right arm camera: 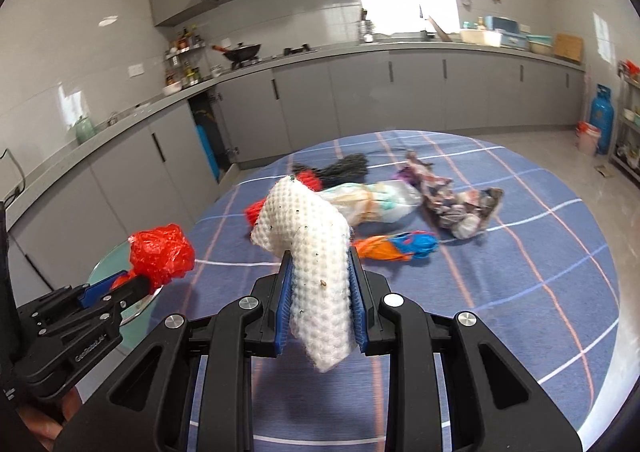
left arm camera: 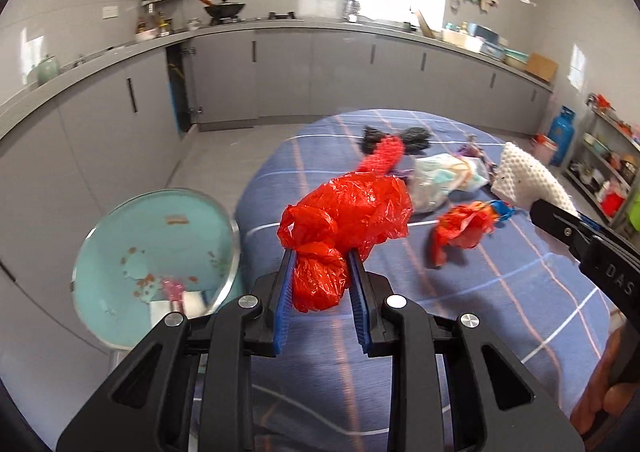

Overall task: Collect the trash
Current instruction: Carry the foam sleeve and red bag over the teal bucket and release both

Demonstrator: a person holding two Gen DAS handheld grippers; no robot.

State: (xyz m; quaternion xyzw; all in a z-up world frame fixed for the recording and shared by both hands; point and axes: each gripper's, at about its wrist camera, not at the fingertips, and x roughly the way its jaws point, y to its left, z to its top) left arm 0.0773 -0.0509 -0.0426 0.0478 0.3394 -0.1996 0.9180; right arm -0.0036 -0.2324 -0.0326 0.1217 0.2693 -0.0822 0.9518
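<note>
Kitchen table [right arm camera: 540,292]: your left gripper [left arm camera: 320,272] pinches one red bag [left arm camera: 344,211]; your right gripper [right arm camera: 320,284] pinches one white foam sheet [right arm camera: 308,236].

Left tool [left arm camera: 320,272] holds a crumpled plastic bag [left arm camera: 344,211] above the tabletop [left arm camera: 520,292] edge; basin [left arm camera: 156,252] sits left of the tabletop. Right tool [right arm camera: 320,284] holds a foam sheet [right arm camera: 308,236]. More trash lies behind: another bag [left arm camera: 460,228], foam net [left arm camera: 384,155], wrapper [right arm camera: 380,199].

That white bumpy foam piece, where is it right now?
The white foam piece is clamped in the right gripper, held above the blue checked tablecloth, with the left gripper's red plastic bag off to its left.
</note>
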